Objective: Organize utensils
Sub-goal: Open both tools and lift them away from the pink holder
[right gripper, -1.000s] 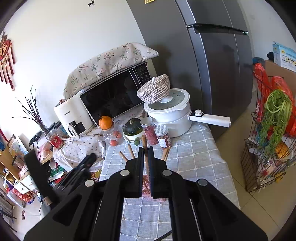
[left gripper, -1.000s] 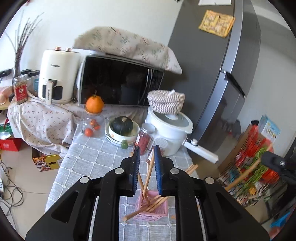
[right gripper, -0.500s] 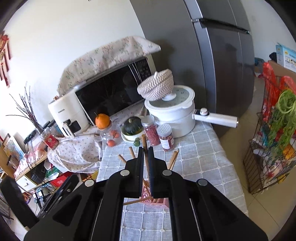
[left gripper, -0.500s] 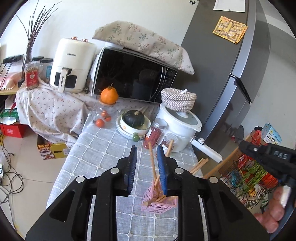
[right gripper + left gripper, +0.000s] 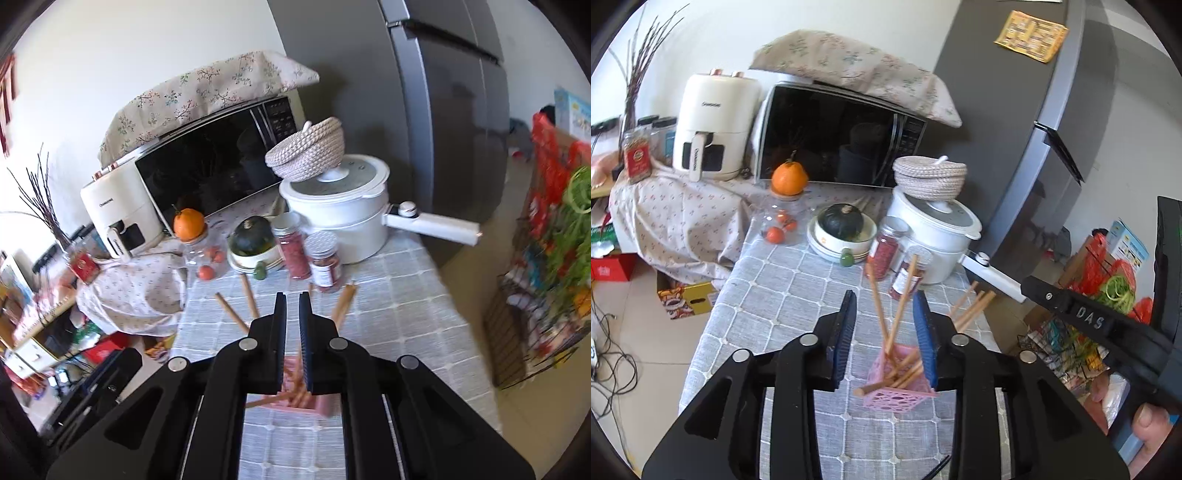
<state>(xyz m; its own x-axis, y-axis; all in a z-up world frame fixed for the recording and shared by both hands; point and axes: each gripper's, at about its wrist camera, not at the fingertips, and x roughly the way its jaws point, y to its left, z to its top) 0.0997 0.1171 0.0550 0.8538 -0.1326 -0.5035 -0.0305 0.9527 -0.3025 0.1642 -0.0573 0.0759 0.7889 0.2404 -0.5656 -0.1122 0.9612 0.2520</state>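
Fridge [image 5: 1027, 122] is filling the far right, microwave [image 5: 842, 136] and white air fryer [image 5: 713, 122] are sitting far left under a floral cloth. Bench [image 5: 768, 295] is wearing a grey checked cloth. White electric pot [image 5: 934, 232] is sitting far right on it with a woven basket [image 5: 929, 177] on the lid, and its long handle is sticking out right past the bench edge. Two spice jars [image 5: 306, 254] are standing just in front of the pot, near a bowl holding a dark squash [image 5: 844, 221].

Task thing: pink mesh holder [image 5: 897, 384] is standing near-centre on the bench, packed with wooden chopsticks [image 5: 894, 325] that are fanning out at mixed angles; one is lying almost flat, poking out its left side.

Left tongs [image 5: 884, 325] are hovering above the holder, wide, gripping nothing. Right tongs [image 5: 291, 325] are hanging over the same holder, jaws narrow with a slim gap; I cannot tell whether anything is pinched there, the wrist view is blurred.

Judging by the load, sorting looks close to finished.

Risks:
- Holder is looking light and top-heavy; a tong clipping a splayed stick is likely tipping it.
- Low stick is barely seated; a nudge is probably rolling it onto the cloth.
- Both tongs are crowding one spot, so collision is possible.
- Jars are standing near; a wide swing could be toppling them.
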